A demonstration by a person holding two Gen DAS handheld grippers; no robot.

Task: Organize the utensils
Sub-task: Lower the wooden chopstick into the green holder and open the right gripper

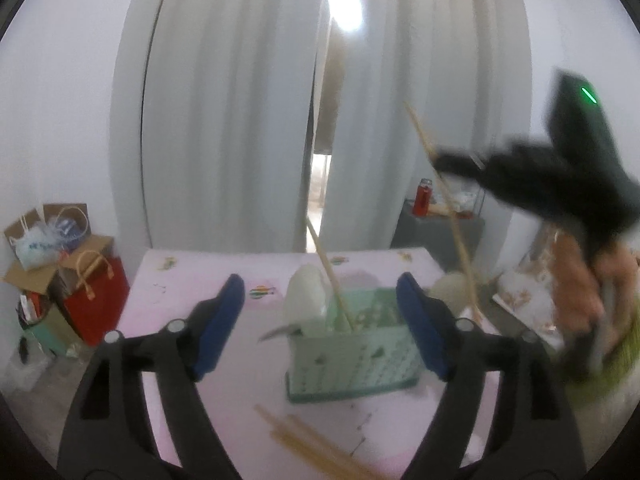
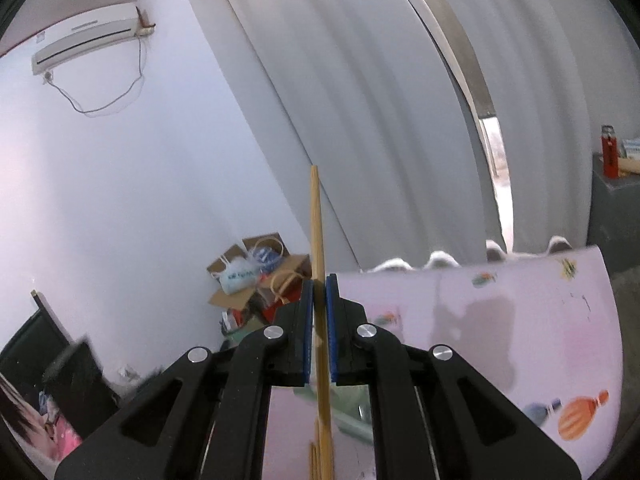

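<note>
Blue pads [image 2: 307, 332] of our right gripper [image 2: 320, 332] pinch one chopstick [image 2: 319, 264] at frame centre; our left gripper [image 1: 320, 324] gapes empty around the green basket [image 1: 352, 360], low centre. We should lower the stick tip-first beside the basket's standing chopstick [image 1: 328, 276]; loose ones [image 1: 304, 448] wait below.

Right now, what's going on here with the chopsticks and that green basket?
A person is sorting chopsticks into a green basket on a pink table, with a gripper in each hand. The right gripper is shut on a single chopstick and holds it up in the air. The left gripper is open and empty, its jaws standing on either side of the basket. One chopstick already stands tilted in the basket, and a few more lie loose on the table in front of it.
</note>
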